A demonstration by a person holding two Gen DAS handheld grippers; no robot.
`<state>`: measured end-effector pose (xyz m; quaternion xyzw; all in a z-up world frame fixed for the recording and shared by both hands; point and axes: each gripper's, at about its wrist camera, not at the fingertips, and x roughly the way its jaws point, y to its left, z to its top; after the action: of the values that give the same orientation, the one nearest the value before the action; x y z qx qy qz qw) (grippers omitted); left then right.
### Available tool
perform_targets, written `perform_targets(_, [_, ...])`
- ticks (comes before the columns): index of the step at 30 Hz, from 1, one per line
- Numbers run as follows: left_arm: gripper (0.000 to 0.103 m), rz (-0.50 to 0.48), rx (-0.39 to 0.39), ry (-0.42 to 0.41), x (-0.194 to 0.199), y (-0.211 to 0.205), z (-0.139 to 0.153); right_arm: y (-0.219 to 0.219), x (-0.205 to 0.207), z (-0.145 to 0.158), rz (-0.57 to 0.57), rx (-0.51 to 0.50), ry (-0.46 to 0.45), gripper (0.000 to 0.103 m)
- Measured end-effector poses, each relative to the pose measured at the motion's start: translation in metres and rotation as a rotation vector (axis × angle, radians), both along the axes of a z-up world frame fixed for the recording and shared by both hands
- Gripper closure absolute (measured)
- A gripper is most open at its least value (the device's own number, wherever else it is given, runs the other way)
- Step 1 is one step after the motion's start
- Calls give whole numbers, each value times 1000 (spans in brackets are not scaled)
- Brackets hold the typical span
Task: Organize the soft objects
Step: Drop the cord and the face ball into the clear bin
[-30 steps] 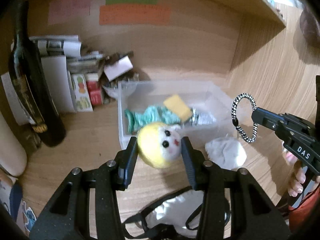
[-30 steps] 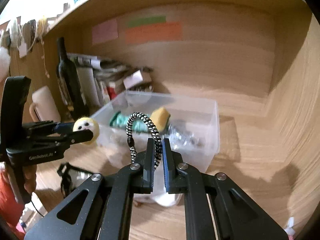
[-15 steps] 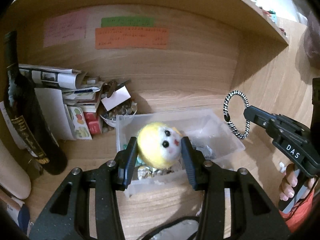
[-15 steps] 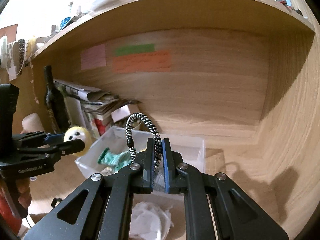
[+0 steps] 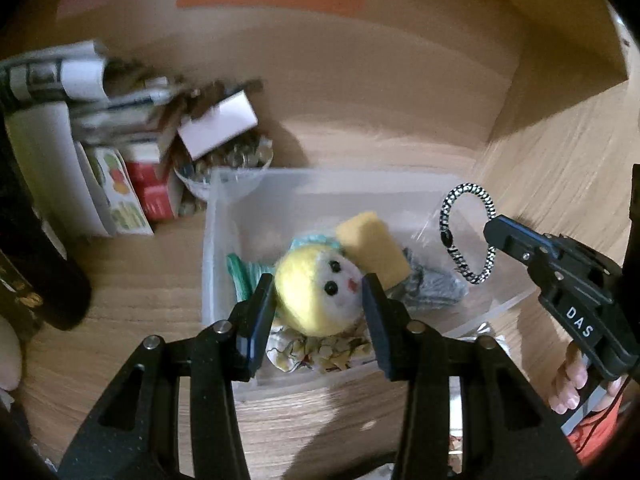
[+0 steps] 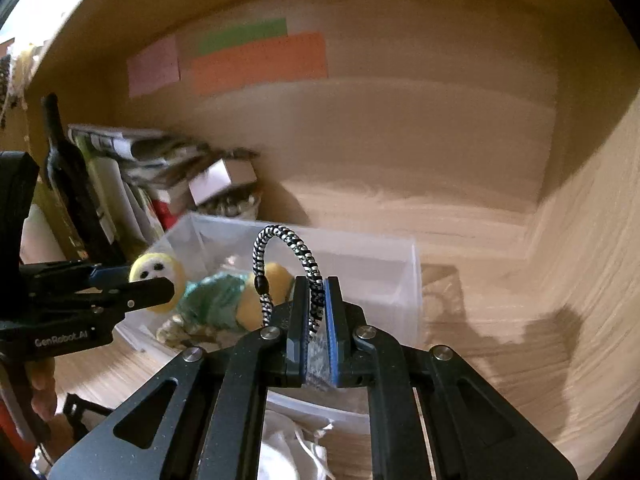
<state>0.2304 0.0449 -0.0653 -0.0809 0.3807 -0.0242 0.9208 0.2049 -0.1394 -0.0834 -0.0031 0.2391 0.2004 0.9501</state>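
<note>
The left gripper (image 5: 318,294) grips the doll (image 5: 316,292) between its jaws, directly above the bin (image 5: 224,216) below them. The right gripper (image 6: 316,312), jaws pinching the band (image 6: 280,252), hangs over the bin's right side.

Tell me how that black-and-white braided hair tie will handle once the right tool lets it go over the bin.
The hair tie holds an upright arch above the right tool, so it is probably springy rather than limp. It looks thin and likely very light. Released, it would probably drop into the clear bin and might bounce a little among the soft things there.
</note>
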Motion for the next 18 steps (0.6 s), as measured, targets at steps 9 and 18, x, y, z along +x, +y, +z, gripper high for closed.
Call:
perform_targets(9, [60,1,44,12,2,-9,-11,12,12,-20,35,-40,87,96])
perform_targets(18, [49,-24,62,12,-5,-12,-8,17,11,-23,65,-72,135,89])
